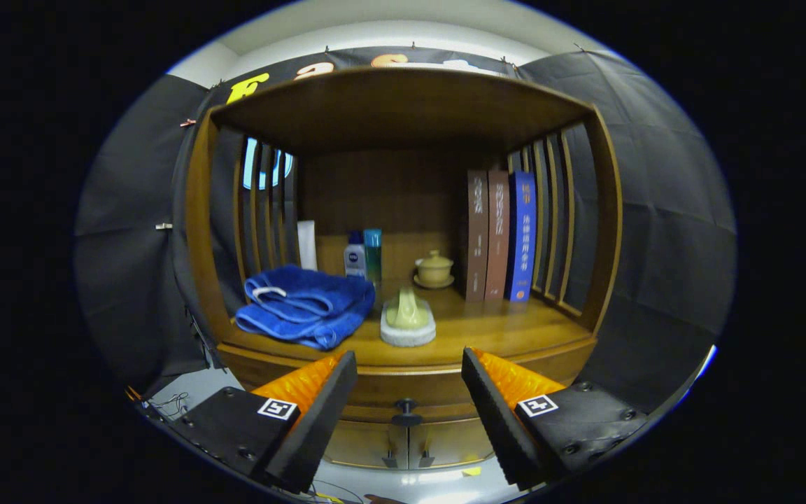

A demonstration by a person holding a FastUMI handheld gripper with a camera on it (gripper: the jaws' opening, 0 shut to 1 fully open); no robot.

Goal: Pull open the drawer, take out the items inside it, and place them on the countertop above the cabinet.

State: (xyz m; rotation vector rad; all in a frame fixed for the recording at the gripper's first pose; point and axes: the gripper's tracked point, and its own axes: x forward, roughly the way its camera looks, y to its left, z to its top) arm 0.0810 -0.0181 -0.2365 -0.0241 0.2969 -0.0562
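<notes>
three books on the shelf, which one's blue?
The blue book, the one nearest the slatted side; the two books beside it are brown. The gripper has its fingers open, just ahead of the drawer knob.

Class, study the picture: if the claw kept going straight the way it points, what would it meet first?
Probably the drawer knob, which sits between and just ahead of the open claw on the cabinet front, though depth is hard to judge.

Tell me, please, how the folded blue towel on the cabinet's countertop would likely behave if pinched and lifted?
The blue towel looks soft and loosely folded, so it would probably sag and unfold. Its plush pile suggests good grip, not slipping. The open tongs hang in front of the drawer knob, touching nothing.
</notes>
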